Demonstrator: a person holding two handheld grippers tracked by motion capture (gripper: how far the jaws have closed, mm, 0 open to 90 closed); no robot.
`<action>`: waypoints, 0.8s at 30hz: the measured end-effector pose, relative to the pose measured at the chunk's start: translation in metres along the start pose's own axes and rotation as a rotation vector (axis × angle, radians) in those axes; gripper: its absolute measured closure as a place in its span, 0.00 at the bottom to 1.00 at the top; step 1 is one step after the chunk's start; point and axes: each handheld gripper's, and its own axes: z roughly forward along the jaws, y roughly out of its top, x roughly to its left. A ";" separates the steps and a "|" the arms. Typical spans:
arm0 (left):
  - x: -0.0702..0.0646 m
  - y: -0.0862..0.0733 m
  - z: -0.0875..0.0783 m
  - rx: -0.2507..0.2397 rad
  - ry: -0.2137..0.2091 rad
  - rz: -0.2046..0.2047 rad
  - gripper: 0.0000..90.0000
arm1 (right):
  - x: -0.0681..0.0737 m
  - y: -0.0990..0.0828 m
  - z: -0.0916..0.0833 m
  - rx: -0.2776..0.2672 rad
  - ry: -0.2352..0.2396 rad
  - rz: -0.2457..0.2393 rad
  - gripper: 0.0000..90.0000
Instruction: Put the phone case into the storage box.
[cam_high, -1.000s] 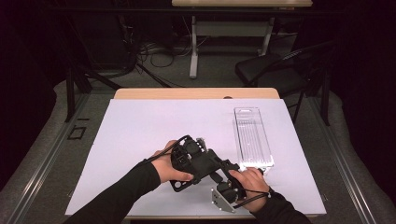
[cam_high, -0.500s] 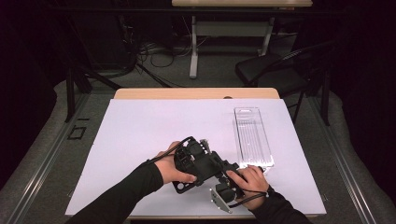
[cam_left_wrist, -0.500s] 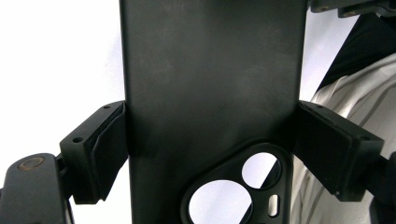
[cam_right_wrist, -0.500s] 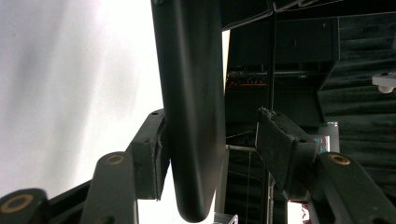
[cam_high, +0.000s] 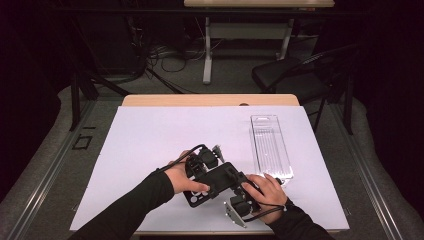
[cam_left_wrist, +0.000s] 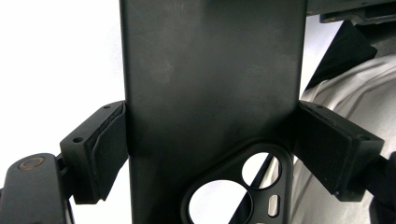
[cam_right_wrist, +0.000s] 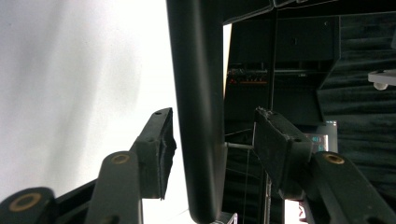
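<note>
Phone case: one black phone case (cam_high: 216, 182), with camera cut-outs, was held above the near edge of the white table (cam_high: 150, 140).
Left gripper (cam_left_wrist: 210, 154): clamped across the case's width, both pads pressing its edges.
Right gripper (cam_right_wrist: 212, 140): jaws had just been closing, straddling the case's thin edge, pads not yet touching.
Clear tray (cam_high: 270, 145): one, lying well to the right.

I see a matt black phone case (cam_left_wrist: 205, 84), smooth like soft plastic. The pads (cam_left_wrist: 109, 144) look like rough black rubber. The tray (cam_high: 270, 145) is clear glossy plastic on a matt white sheet (cam_high: 150, 140).
</note>
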 end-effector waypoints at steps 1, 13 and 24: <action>0.000 0.000 0.000 0.000 -0.002 -0.002 0.16 | 0.000 0.000 0.000 0.004 0.003 -0.005 0.56; 0.001 0.001 0.004 0.016 -0.024 -0.001 0.16 | -0.001 0.002 0.003 0.020 0.011 -0.050 0.68; -0.002 0.001 0.005 0.011 -0.034 0.001 0.16 | 0.001 0.002 0.005 0.024 0.001 -0.078 0.75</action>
